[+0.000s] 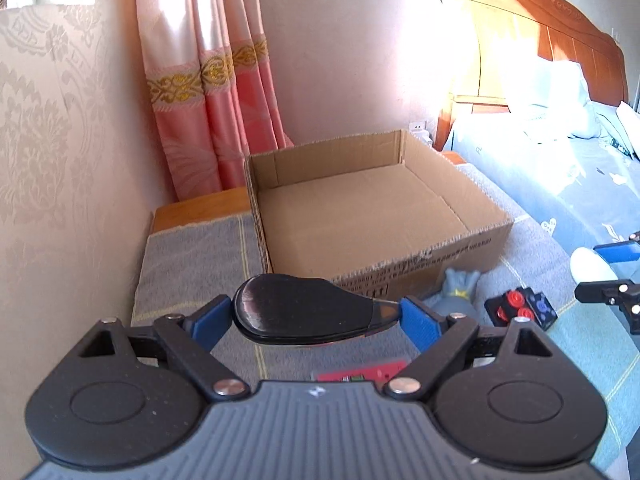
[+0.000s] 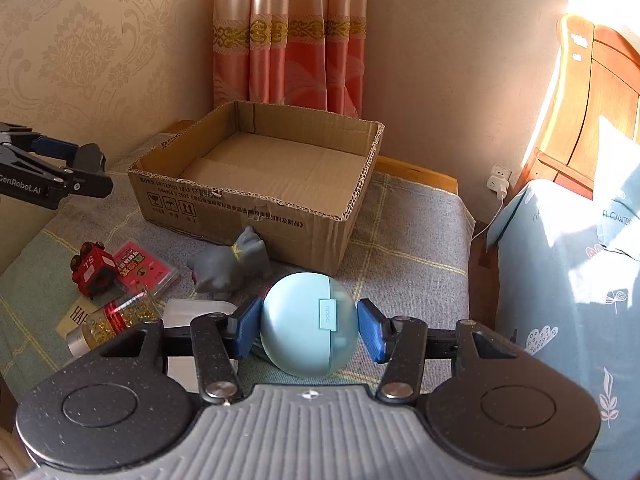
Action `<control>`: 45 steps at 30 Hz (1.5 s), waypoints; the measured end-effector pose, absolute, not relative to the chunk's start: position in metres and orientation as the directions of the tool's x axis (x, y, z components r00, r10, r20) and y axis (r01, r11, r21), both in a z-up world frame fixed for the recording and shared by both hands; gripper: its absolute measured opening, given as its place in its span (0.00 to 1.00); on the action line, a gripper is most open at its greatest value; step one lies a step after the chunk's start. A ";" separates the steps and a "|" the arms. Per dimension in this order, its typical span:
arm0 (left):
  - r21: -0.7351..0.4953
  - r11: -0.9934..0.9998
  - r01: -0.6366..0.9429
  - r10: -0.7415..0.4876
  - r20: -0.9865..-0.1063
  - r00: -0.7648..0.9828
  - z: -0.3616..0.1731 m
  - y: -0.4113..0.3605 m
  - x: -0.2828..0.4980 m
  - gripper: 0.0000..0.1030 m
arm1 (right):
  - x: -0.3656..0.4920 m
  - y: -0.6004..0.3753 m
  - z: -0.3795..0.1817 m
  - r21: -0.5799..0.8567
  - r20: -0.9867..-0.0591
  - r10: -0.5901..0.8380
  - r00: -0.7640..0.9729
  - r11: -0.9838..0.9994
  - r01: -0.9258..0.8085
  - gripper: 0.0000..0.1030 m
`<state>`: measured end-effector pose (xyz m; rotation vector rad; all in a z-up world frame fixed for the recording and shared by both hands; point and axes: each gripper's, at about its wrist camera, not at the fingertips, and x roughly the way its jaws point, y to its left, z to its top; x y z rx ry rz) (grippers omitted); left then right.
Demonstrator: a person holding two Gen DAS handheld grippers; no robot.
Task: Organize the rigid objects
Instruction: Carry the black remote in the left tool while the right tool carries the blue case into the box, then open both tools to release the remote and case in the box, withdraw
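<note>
We've got both hands full here — the left tool is clamped on a glossy black shoe-shaped thing, held crosswise between the blue pads, above the grey blanket. The right tool grips a pale blue round case the same way. The cardboard box sits just ahead with nothing inside it. Still lying on the blanket near the box — a grey toy animal, a red toy block, a pink card pack and a small jar of yellow bits.
</note>
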<state>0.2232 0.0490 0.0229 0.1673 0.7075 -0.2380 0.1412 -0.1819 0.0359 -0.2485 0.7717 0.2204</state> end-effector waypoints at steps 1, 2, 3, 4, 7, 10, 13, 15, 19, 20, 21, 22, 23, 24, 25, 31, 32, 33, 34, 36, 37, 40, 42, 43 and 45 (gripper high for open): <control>0.084 0.958 0.274 -0.155 -0.654 0.741 0.026 0.045 0.234 0.87 | 0.145 -0.181 0.039 -0.142 -0.704 0.110 0.702 0.946 -0.291 0.56; 0.093 0.956 0.278 -0.153 -0.651 0.744 0.028 0.042 0.245 0.87 | 0.149 -0.180 0.042 -0.142 -0.701 0.116 0.704 0.944 -0.297 0.56; 0.099 0.955 0.281 -0.151 -0.649 0.745 0.029 0.038 0.258 0.87 | 0.154 -0.180 0.044 -0.143 -0.698 0.119 0.706 0.943 -0.299 0.56; 0.105 0.952 0.287 -0.152 -0.651 0.743 0.030 0.035 0.269 0.87 | 0.158 -0.180 0.046 -0.144 -0.694 0.117 0.710 0.944 -0.297 0.56; 0.102 0.947 0.303 -0.162 -0.666 0.728 0.029 0.026 0.306 0.87 | 0.173 -0.180 0.051 -0.143 -0.692 0.119 0.712 0.945 -0.296 0.56; 0.110 0.949 0.295 -0.144 -0.682 0.717 0.020 0.020 0.342 0.87 | 0.185 -0.179 0.052 -0.152 -0.692 0.110 0.714 0.944 -0.293 0.56; 0.096 0.957 0.272 -0.131 -0.696 0.706 0.009 0.016 0.375 0.88 | 0.196 -0.176 0.052 -0.158 -0.693 0.102 0.713 0.944 -0.289 0.56; 0.104 0.968 0.228 -0.096 -0.687 0.720 0.000 0.016 0.392 0.89 | 0.202 -0.174 0.052 -0.160 -0.695 0.100 0.712 0.944 -0.288 0.56; 0.121 0.972 0.201 -0.062 -0.694 0.717 -0.007 0.021 0.397 0.89 | 0.214 -0.170 0.053 -0.152 -0.699 0.103 0.708 0.946 -0.288 0.56; 0.108 0.972 0.208 -0.075 -0.697 0.713 -0.006 0.024 0.393 0.90 | 0.217 -0.169 0.053 -0.151 -0.700 0.104 0.707 0.946 -0.289 0.56; 0.103 0.971 0.214 -0.084 -0.695 0.714 -0.005 0.026 0.387 0.90 | 0.220 -0.167 0.053 -0.149 -0.703 0.107 0.703 0.945 -0.293 0.56; 0.108 0.969 0.220 -0.087 -0.690 0.718 -0.003 0.027 0.380 0.90 | 0.223 -0.166 0.053 -0.146 -0.705 0.111 0.700 0.944 -0.296 0.56; 0.117 0.967 0.225 -0.085 -0.687 0.722 0.000 0.029 0.372 0.92 | 0.227 -0.164 0.053 -0.144 -0.708 0.113 0.698 0.943 -0.299 0.56; 0.124 0.966 0.226 -0.083 -0.681 0.727 0.003 0.031 0.363 0.94 | 0.231 -0.162 0.053 -0.141 -0.711 0.115 0.694 0.943 -0.302 0.56; 0.133 0.965 0.224 -0.078 -0.675 0.734 0.006 0.033 0.353 0.95 | 0.237 -0.159 0.054 -0.137 -0.715 0.119 0.689 0.942 -0.305 0.56; 0.132 0.968 0.211 -0.077 -0.648 0.758 0.024 0.053 0.289 0.96 | 0.283 -0.142 0.050 -0.102 -0.746 0.140 0.651 0.942 -0.319 0.56; 0.131 0.971 0.198 -0.069 -0.642 0.764 0.025 0.056 0.278 0.96 | 0.294 -0.137 0.049 -0.104 -0.750 0.136 0.648 0.942 -0.318 0.56; 0.129 0.974 0.187 -0.064 -0.635 0.770 0.025 0.060 0.267 0.97 | 0.304 -0.133 0.046 -0.109 -0.752 0.131 0.646 0.942 -0.318 0.56; 0.125 0.977 0.174 -0.056 -0.634 0.771 0.024 0.063 0.258 0.97 | 0.314 -0.129 0.044 -0.112 -0.757 0.126 0.641 0.942 -0.318 0.56; 0.109 0.984 0.143 -0.043 -0.632 0.774 0.021 0.071 0.240 0.98 | 0.336 -0.124 0.040 -0.110 -0.760 0.116 0.640 0.947 -0.303 0.55; 0.100 0.986 0.130 -0.038 -0.633 0.773 0.020 0.074 0.233 0.98 | 0.346 -0.122 0.038 -0.108 -0.762 0.116 0.638 0.947 -0.302 0.55; 0.070 0.996 0.060 -0.002 -0.638 0.770 0.015 0.085 0.213 0.98 | 0.375 -0.116 0.034 -0.106 -0.763 0.097 0.639 0.956 -0.273 0.52; 0.047 0.998 0.041 -0.001 -0.651 0.759 0.011 0.091 0.208 0.98 | 0.390 -0.111 0.030 -0.105 -0.763 0.097 0.640 0.957 -0.269 0.52; 0.049 0.998 0.040 0.002 -0.657 0.754 0.010 0.092 0.207 0.98 | 0.396 -0.109 0.027 -0.102 -0.769 0.096 0.631 0.958 -0.269 0.53; 0.073 0.997 0.023 0.030 -0.652 0.757 0.010 0.096 0.204 0.98 | 0.400 -0.108 0.023 -0.071 -0.786 0.116 0.607 0.959 -0.275 0.53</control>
